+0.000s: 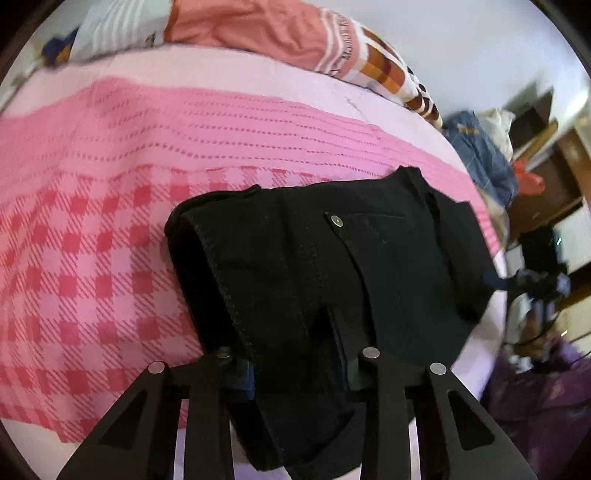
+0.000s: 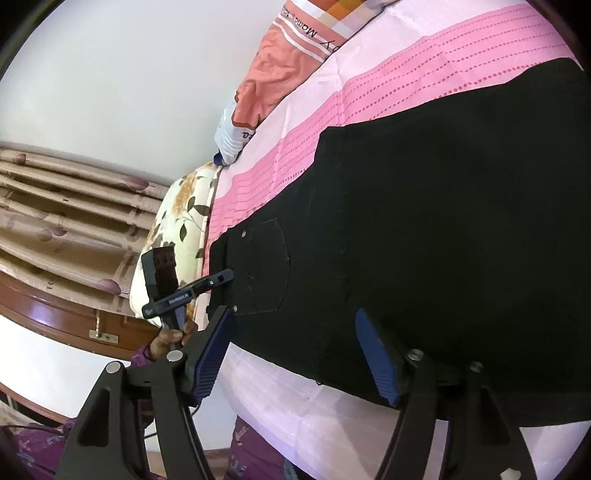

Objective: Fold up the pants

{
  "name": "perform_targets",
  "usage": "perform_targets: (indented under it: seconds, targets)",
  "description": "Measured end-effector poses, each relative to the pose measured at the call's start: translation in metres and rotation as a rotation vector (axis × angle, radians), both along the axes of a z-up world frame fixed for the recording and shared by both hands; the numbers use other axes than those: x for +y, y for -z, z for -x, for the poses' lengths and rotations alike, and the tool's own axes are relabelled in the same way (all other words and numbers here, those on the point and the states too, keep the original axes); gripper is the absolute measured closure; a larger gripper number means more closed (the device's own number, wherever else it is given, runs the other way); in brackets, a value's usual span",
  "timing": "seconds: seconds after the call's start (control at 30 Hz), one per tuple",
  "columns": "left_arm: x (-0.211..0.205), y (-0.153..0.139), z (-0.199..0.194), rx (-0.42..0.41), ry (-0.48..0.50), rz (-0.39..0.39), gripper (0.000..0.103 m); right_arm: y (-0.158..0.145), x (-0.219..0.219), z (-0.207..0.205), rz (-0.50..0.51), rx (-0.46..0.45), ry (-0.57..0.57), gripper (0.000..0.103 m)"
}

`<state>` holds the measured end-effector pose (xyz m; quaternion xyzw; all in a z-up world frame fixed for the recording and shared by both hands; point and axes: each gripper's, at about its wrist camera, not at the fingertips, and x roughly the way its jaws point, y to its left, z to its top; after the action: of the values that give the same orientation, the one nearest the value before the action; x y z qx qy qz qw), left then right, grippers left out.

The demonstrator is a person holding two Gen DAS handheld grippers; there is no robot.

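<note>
Black pants (image 1: 332, 266) fill the space between the jaws of the left gripper (image 1: 295, 369), a thick fold of waistband clamped there. A metal rivet (image 1: 336, 220) sits ahead of the jaws. Pink checked blanket (image 1: 92, 258) spreads to their left and beyond.

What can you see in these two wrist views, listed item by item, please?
Pants: one, black, spread on the bed, one end lifted.
Bedspread: one, pink with checks and dotted stripes, under the pants.
Quilt: one, salmon with orange checks, at the bed's far edge.
Pillow: one, cream floral, at the bed's edge.
Curtain: one, beige, beyond the pillow.
Clothes pile: blue and white, beside the bed.
Left gripper: black, clamped on the pants' edge.
Right gripper: black with blue pads, open over the pants.
</note>
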<state>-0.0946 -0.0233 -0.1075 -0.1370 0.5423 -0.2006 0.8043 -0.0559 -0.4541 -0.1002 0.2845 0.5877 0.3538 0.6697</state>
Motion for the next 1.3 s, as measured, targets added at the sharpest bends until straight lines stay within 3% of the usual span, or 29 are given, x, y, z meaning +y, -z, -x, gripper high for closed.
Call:
perform_targets:
  seconds: [0.13, 0.33, 0.6, 0.9, 1.0, 1.3]
  targets:
    - [0.0, 0.0, 0.007, -0.032, -0.061, -0.005, 0.074, 0.003, 0.007, -0.001, 0.008, 0.023, 0.002, 0.035]
    - [0.002, -0.012, 0.011, -0.036, -0.069, 0.013, 0.081, -0.005, 0.016, 0.002, -0.011, 0.007, -0.005, 0.029]
    - [-0.008, -0.05, 0.022, -0.07, -0.11, 0.172, 0.087, -0.006, 0.016, 0.002, -0.052, -0.002, -0.009, 0.026]
    - [-0.095, -0.101, 0.01, -0.094, -0.045, 0.278, 0.089, -0.027, 0.044, -0.003, -0.17, -0.066, -0.139, 0.026]
    - [-0.135, -0.12, -0.006, -0.102, -0.007, 0.28, 0.09, -0.036, 0.044, -0.001, -0.221, -0.085, -0.181, 0.026]
    - [-0.27, -0.1, -0.062, 0.017, 0.081, 0.337, 0.09, -0.031, -0.008, -0.022, -0.295, -0.067, -0.148, 0.02]
